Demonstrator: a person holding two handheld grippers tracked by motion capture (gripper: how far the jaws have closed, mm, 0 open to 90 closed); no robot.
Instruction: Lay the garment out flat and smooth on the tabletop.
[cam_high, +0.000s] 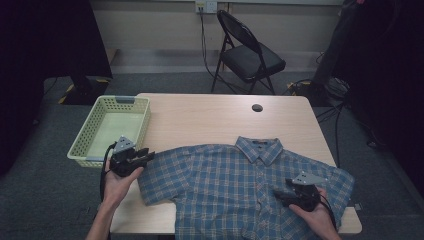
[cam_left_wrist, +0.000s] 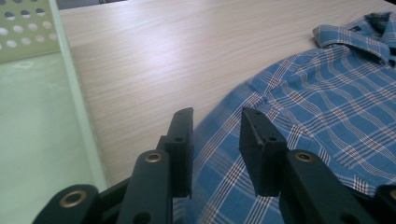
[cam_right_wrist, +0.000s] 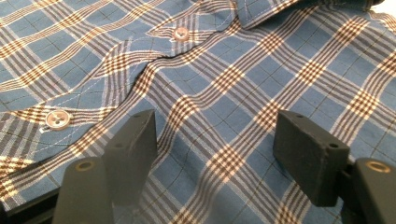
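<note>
Two claws: left gripper (cam_high: 145, 154) by the shirt's sleeve, right gripper (cam_high: 278, 192) over the shirt's front.
Left claw: jaws apart, nothing pinched, sleeve cloth just under the tips.
Right claw: jaws spread wide, nothing pinched, low over the checked cloth.
Shirt (cam_high: 235, 190): blue checked, short sleeves, lying flat and face up on the near half of the table, collar (cam_high: 259, 147) pointing away.
Feel, a guess: soft, light, floppy; likely to bunch and sag when lifted; not breakable.
Best spots to grab, a guess: sleeve edge (cam_left_wrist: 219, 140) for the left claw; a thick seam or hem for the right, not the flat middle.
Buttons (cam_right_wrist: 180, 33): small and hard; better kept out of the jaws.
Table (cam_high: 210, 115): pale wood, smooth, far half bare, small round hole near the back.
Basket (cam_high: 111, 102): light green, holes in its walls, at the table's left edge.
Room: grey floor, black folding chair (cam_high: 247, 52) behind the table, cables, dark sides.
</note>
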